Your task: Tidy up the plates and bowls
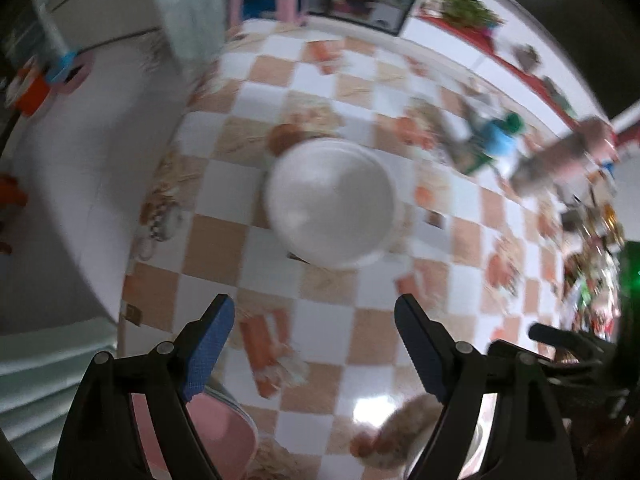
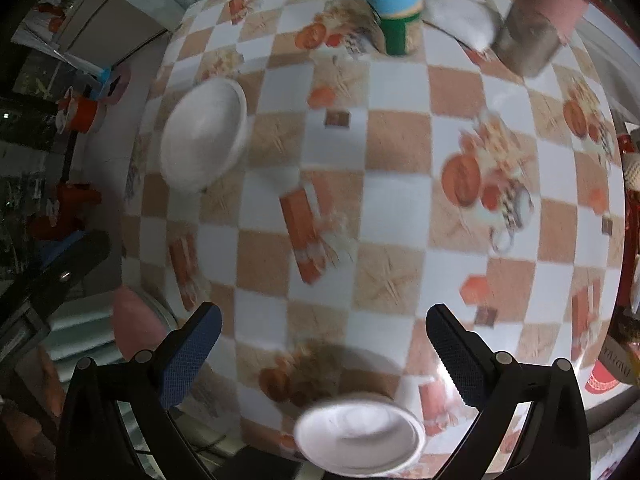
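A white bowl [image 1: 332, 204] sits on the checkered table [image 1: 400, 320], ahead of my open, empty left gripper [image 1: 316, 320]. It also shows at the left in the right wrist view [image 2: 204, 132]. A second, smaller white bowl [image 2: 360, 434] lies at the near table edge, just below and between the fingers of my open, empty right gripper [image 2: 324, 334]. A pink plate [image 1: 218, 428] lies under the left finger in the left wrist view and shows at the lower left in the right wrist view [image 2: 134, 326]. Both views are motion-blurred.
A green bottle with a blue band [image 2: 396, 4], a metal cup [image 2: 536, 28] and a white plate or cloth [image 2: 460, 12] stand at the far side of the table. The other gripper's arm [image 2: 52, 276] shows at the left. Clutter [image 1: 592, 248] lines the right edge.
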Demonstrator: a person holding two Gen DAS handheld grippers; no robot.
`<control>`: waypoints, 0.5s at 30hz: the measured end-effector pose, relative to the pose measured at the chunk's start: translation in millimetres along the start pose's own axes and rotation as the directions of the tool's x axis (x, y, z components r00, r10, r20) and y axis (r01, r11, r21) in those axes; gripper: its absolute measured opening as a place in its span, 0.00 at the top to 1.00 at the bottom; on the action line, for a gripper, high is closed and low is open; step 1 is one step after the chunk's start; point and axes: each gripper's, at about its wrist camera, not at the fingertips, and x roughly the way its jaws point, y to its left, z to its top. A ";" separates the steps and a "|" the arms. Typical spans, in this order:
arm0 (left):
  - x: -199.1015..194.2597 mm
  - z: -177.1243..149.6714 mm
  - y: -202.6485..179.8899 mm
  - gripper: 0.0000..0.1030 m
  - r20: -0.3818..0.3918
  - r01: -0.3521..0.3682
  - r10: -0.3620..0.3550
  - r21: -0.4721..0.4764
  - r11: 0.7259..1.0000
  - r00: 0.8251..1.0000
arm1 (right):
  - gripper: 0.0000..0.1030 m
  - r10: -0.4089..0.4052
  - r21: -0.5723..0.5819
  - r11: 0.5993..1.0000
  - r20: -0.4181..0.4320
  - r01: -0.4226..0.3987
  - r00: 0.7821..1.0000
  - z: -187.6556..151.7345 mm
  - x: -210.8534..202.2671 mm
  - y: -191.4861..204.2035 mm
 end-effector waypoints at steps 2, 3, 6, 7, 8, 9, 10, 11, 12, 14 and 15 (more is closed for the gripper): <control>10.1 9.7 6.9 0.18 -0.013 -0.029 0.029 -0.017 0.999 0.999 | 0.00 0.007 0.022 1.000 -0.007 -0.007 1.000 11.2 4.0 4.3; 16.0 15.4 10.0 0.18 -0.018 -0.046 0.046 -0.019 0.999 0.999 | 0.00 0.014 0.036 0.999 -0.011 -0.013 1.000 16.9 7.7 6.3; 29.2 28.1 11.3 0.18 -0.019 -0.085 0.084 -0.005 0.996 0.996 | 0.00 0.017 0.055 0.998 -0.020 -0.016 1.000 34.7 18.2 13.7; 33.9 31.7 10.2 0.18 -0.024 -0.097 0.097 0.004 0.995 0.995 | 0.00 0.012 0.058 0.998 -0.022 -0.010 1.000 40.7 22.9 17.0; 39.1 35.7 9.4 0.18 -0.029 -0.111 0.111 0.016 0.994 0.993 | 0.00 0.009 0.060 0.998 -0.022 -0.008 1.000 46.1 26.7 19.5; 46.2 41.4 8.5 0.18 -0.033 -0.130 0.131 0.028 0.991 0.991 | 0.00 0.004 0.062 0.998 -0.018 -0.003 1.000 52.2 32.4 22.9; 50.4 44.8 7.8 0.18 -0.029 -0.141 0.142 0.034 0.989 0.990 | 0.00 0.000 0.062 0.998 -0.017 0.001 1.000 56.2 35.4 25.0; 54.9 48.4 7.9 0.18 -0.023 -0.150 0.151 0.038 0.988 0.988 | 0.00 -0.006 0.062 0.998 -0.018 0.007 1.000 60.8 40.0 27.7; 62.0 53.7 8.8 0.18 -0.021 -0.162 0.163 0.037 0.986 0.986 | 0.00 -0.010 0.062 0.998 -0.017 0.011 1.000 66.0 45.9 30.6; 75.0 60.3 10.9 0.18 -0.031 -0.172 0.173 0.029 0.985 0.984 | 0.00 -0.016 0.061 0.998 -0.013 0.017 1.000 73.5 54.0 33.9; 80.8 63.1 11.1 0.18 -0.035 -0.176 0.177 0.028 0.984 0.984 | 0.00 -0.024 0.063 0.998 -0.011 0.025 1.000 77.2 58.6 35.3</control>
